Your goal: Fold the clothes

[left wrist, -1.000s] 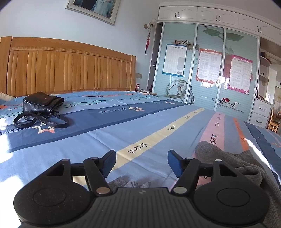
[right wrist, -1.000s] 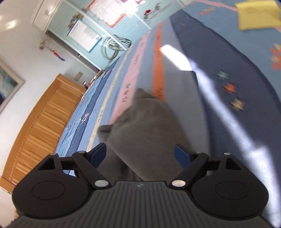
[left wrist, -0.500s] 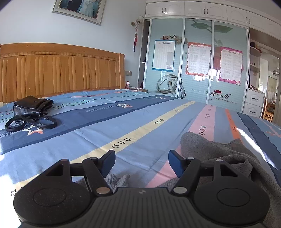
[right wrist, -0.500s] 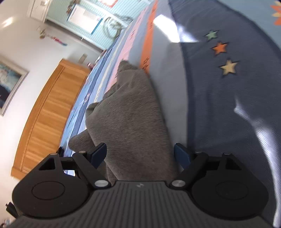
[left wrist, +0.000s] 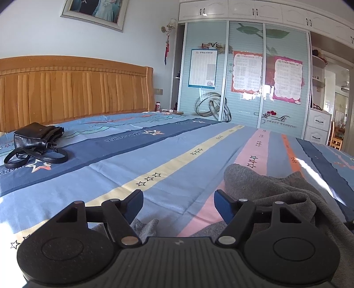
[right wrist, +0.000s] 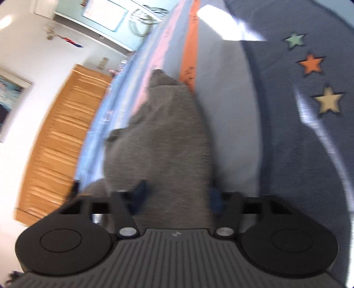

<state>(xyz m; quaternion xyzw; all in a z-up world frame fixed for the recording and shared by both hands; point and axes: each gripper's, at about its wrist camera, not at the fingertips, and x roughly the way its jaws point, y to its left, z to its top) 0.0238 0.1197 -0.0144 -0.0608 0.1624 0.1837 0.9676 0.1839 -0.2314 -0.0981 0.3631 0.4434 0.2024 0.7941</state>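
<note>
Nearest, in the left wrist view, the left gripper (left wrist: 178,205) sits low over the striped blue bedsheet with star prints (left wrist: 137,168); its jaws are opening and stand wide, with bare sheet and a small fold of cloth low between them, neither pad touching anything. The crumpled grey knitted garment (left wrist: 265,188) lies heaped just to the right of that gripper, spreading under and beside its right finger and across the pink and orange stripes. In the right wrist view, which is blurred, the right gripper (right wrist: 177,196) points down along the same grey garment (right wrist: 163,137); its jaws are closing with a ridge of the fabric between them, and the pads appear not yet pressed tight on it, though the blur makes contact hard to judge. To the right of the garment lies dark blue sheet with three coloured stars (right wrist: 309,64). Farther off, a black leather handbag with a looped strap (left wrist: 35,141) rests on the sheet near the head of the bed; whether it is open and what it contains cannot be told. Behind it stands the ribbed wooden headboard (left wrist: 73,90). Farthest, a pale blue sliding-door wardrobe with posters (left wrist: 245,79) closes the far wall, with a framed picture (left wrist: 95,11) above the headboard.
</note>
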